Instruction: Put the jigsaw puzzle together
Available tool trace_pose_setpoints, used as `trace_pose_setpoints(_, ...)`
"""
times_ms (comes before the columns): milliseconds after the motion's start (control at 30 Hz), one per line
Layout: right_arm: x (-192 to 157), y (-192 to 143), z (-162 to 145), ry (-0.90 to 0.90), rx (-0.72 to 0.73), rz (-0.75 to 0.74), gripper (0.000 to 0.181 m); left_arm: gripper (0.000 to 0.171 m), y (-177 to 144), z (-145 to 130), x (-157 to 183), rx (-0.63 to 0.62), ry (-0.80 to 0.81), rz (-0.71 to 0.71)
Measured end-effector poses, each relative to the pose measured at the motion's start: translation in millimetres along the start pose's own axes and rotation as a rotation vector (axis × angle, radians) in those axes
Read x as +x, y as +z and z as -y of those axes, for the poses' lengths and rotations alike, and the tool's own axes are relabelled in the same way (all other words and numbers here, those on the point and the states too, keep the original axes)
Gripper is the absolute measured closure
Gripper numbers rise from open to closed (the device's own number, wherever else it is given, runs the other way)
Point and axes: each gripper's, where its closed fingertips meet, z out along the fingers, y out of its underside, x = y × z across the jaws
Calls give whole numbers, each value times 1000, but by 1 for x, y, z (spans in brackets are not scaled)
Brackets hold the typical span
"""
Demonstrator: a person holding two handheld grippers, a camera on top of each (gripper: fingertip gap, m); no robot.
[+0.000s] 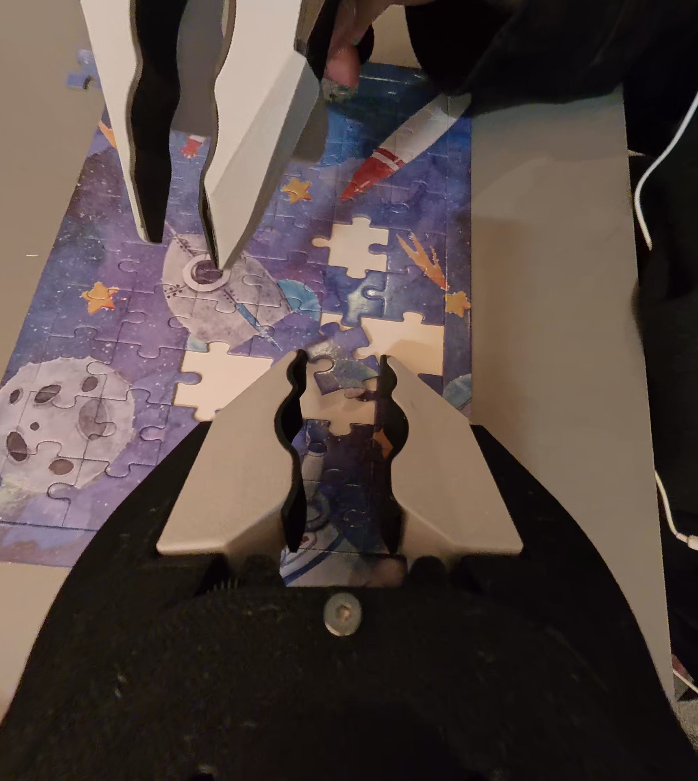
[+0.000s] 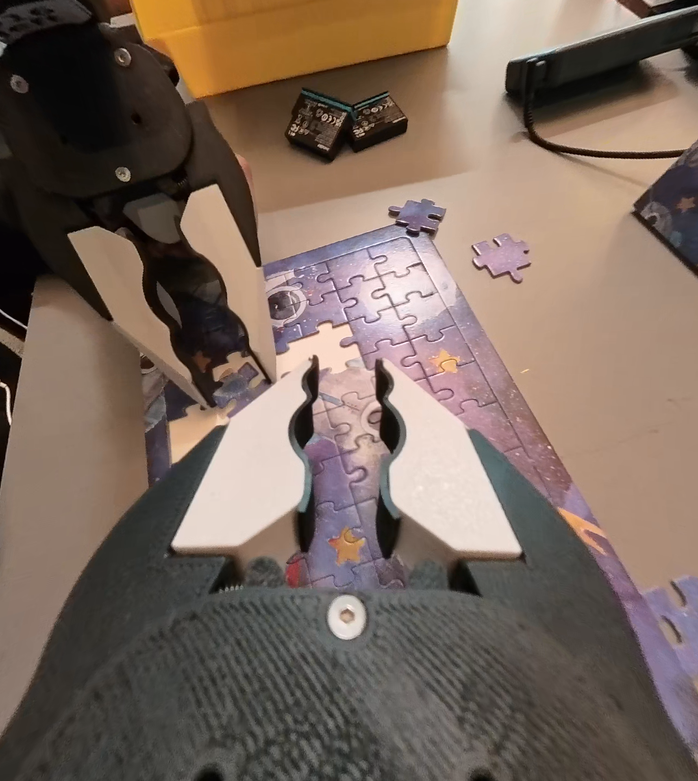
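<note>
Left gripper (image 1: 345, 359): jaws apart, straddling a loose piece (image 1: 338, 359) lying askew over a gap near the puzzle (image 1: 127, 338) edge. Right gripper (image 2: 345, 365): jaws apart, empty, tips low over the puzzle's grey planet. Spare pieces (image 2: 501, 255) on table (image 2: 592, 380) beside puzzle. Beyond: two batteries (image 2: 345, 120), yellow box (image 2: 296, 38).

A printed cardboard jigsaw puzzle (image 1: 98, 338), faintly glossy under warm light, lies on a smooth, matt beige table (image 2: 592, 380). The left gripper (image 1: 343, 359) shows matt pale-grey plastic fingers with black wavy pads, its rough black printed body fixed by a shiny metal screw (image 1: 343, 618). The right gripper (image 2: 347, 365) has a coarsely ribbed dark plastic body. Behind stand a smooth yellow plastic bin (image 2: 296, 38) and two black plastic batteries (image 2: 345, 120).
</note>
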Motion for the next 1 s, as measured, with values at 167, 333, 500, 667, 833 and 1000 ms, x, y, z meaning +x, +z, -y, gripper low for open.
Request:
trace_pose_setpoints(167, 11, -12, 6, 30, 44, -38, 157, 140, -3, 3, -1, 26, -11, -4)
trace_pose_setpoints(333, 18, -20, 11, 48, 80, -65, 158, 140, -3, 2, -4, 25, -15, 11)
trace_pose_setpoints(500, 19, -24, 13, 49, 93, -68, 158, 140, -2, 5, 0, 31, 13, 10)
trace_pose_setpoints(667, 16, -29, 20, 46, 118, -62, 158, 140, 8, 21, 9, 43, 46, -22)
trace_pose_setpoints(833, 10, -39, 30, 11, 157, -80, 159, 140, 24, 31, 13, -10, 114, -43)
trace_pose_setpoints(1000, 9, -48, 37, -5, 195, -96, 160, 141, 31, 42, 9, -26, 154, -34)
